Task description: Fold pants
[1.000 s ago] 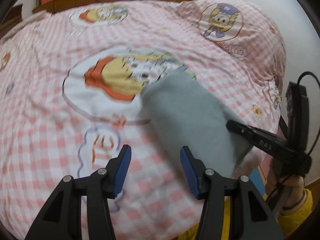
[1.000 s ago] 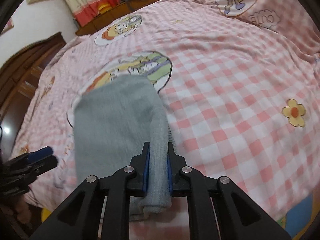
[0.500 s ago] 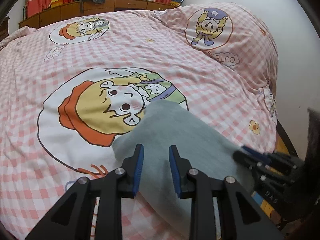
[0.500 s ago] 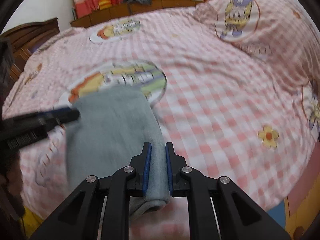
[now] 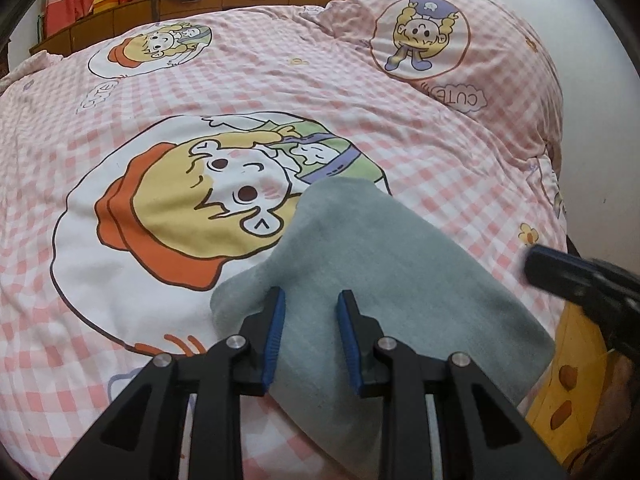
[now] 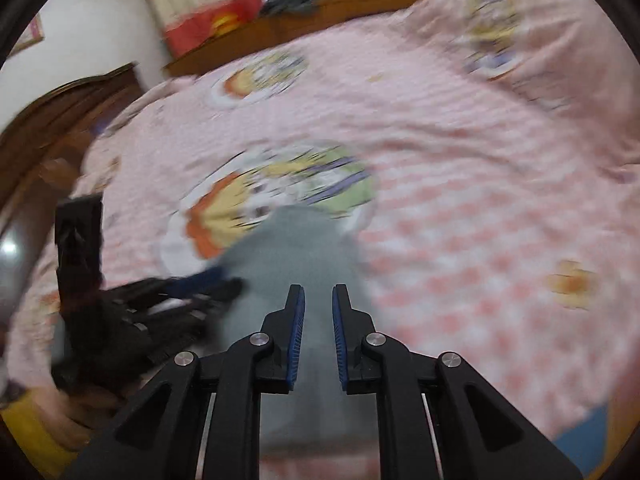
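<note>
The grey pants (image 5: 384, 276) lie folded into a compact slab on the pink checked bedspread (image 5: 280, 92), near the bed's front edge. My left gripper (image 5: 310, 312) is open, its blue pads over the near left part of the pants. My right gripper (image 6: 318, 308) is open with a narrow gap, just above the pants (image 6: 296, 256); this view is motion-blurred. The right gripper's tip (image 5: 560, 268) shows at the right of the left wrist view. The left gripper (image 6: 196, 284) shows at the left of the right wrist view.
A wooden cabinet (image 5: 224, 0) with dark clothes on top and red curtains run along the far wall. A dark wooden headboard (image 6: 60, 120) stands at the left. A raised quilt mound (image 5: 460, 52) lies at the far right. The bed edge (image 5: 560, 368) drops off by the pants.
My right gripper has let go of the pants edge and opened a little. My left gripper has moved over the pants and narrowed its gap. The pants now lie flat.
</note>
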A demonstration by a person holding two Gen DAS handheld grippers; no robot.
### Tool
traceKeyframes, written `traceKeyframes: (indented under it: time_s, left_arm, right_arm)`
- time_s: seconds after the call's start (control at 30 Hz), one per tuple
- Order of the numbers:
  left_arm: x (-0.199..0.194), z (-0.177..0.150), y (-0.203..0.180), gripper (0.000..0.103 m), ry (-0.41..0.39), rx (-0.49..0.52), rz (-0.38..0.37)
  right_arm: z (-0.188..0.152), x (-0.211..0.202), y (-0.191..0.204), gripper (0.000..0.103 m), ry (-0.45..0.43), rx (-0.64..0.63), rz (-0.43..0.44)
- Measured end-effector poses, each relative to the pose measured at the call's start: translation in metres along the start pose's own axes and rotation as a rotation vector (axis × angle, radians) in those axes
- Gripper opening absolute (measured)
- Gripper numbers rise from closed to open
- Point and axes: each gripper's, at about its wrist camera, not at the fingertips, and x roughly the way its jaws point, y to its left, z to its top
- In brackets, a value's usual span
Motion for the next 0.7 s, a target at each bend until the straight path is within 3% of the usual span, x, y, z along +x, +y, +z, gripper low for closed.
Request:
traceKeyframes:
  time_s: [0.07,0.2,0.23,0.37,0.47,0.57,0.63,0.7]
  left_arm:
    - [0.0,-0.001,-0.001,0.027,-0.004,0.0,0.006]
    - [0.003,-0.002,-0.002,0.027,0.002,0.004,0.018]
    - [0.004,-0.002,-0.002,0.027,0.006,0.008,0.027]
    - [0.0,-0.004,-0.003,0.027,0.012,0.004,0.028]
    - [-0.022,-0.009,-0.004,0.027,-0.001,-0.023,-0.032]
    - [-0.046,-0.023,-0.009,0.027,-0.011,-0.046,-0.12]
    - [-0.054,-0.034,-0.014,0.027,-0.014,-0.054,-0.124]
    - [-0.056,-0.043,-0.013,0.031,-0.003,-0.113,-0.127]
  right_arm:
    - [0.011,0.028,0.006,0.015,0.031,-0.028,0.014]
    - [0.01,0.083,0.004,0.014,0.086,-0.13,-0.138]
    - [0.006,0.089,0.001,0.014,0.071,-0.143,-0.135]
    - [0.0,0.07,-0.003,0.014,0.019,-0.118,-0.139]
    - [-0.004,0.041,-0.004,0.014,-0.011,-0.121,-0.163]
    - [-0.013,0.01,-0.007,0.014,-0.039,-0.118,-0.1]
    - [-0.014,0.003,-0.012,0.016,-0.035,-0.102,-0.071]
    - [-0.014,0.004,-0.019,0.037,-0.012,-0.081,-0.047]
